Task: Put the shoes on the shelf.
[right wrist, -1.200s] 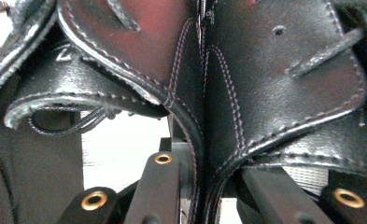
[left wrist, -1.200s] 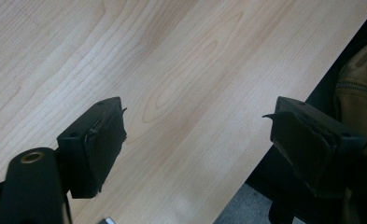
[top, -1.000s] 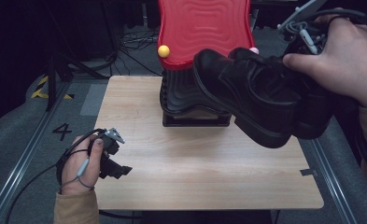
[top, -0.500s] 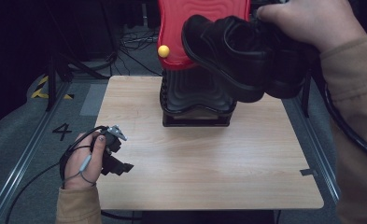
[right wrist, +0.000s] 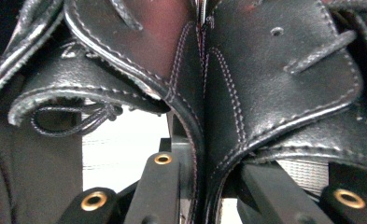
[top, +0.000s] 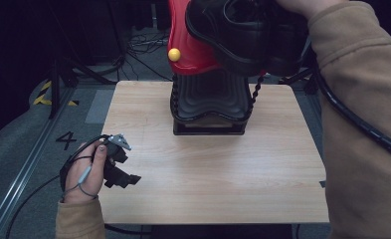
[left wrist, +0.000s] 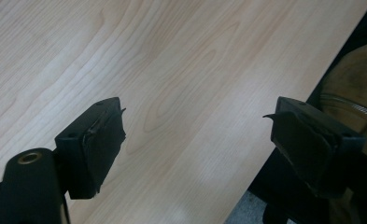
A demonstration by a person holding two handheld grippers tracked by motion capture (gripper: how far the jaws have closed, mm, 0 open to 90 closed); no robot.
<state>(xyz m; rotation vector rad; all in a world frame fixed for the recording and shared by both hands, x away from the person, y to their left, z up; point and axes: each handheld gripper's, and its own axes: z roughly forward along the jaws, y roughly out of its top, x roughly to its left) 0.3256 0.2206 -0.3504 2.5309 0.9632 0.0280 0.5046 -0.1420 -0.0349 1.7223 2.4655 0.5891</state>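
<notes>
Right gripper (right wrist: 197,186) pinches shoe (top: 243,35) by its leather collar, high over the stand (top: 210,99) at table's (top: 208,174) far edge. Thin grip: shoe could swing, slip. Left gripper (top: 126,172) spread, idle at left edge.

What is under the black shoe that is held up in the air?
Under the black shoe is the red top of a black ribbed stand on the table. The shoe covers much of that top.

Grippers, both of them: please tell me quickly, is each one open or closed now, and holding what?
Left gripper: open, holding nothing, low over the wooden table.
Right gripper: closed on the black shoes' leather.
</notes>
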